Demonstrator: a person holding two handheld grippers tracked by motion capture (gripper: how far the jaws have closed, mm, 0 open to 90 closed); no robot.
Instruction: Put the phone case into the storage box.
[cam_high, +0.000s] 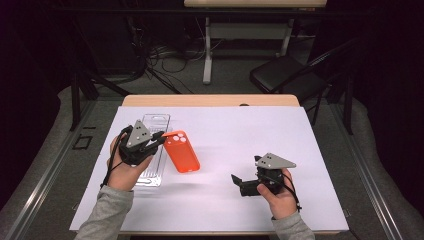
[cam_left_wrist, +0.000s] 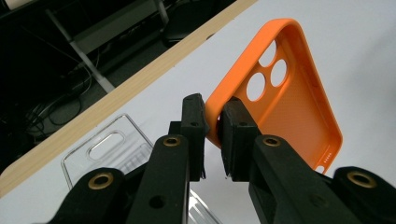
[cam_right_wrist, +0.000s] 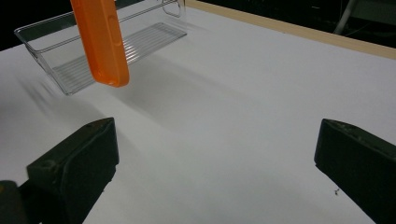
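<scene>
At the left of the desk (cam_high: 300, 130) lay a clear tray (cam_high: 156, 125), long side running away from the person; the left hand-held gripper (cam_high: 159, 138) hovered over it, jaws clamped on the rim of an orange case (cam_high: 181, 151) at its camera-hole end; the case hung clear of the white sheet, tilted, just right of the tray, open side towards that hand-held gripper; well apart, at the right, the right hand-held gripper (cam_high: 239, 183) sat low over the sheet, pointing left, jaws spread wide with nothing between them.
</scene>
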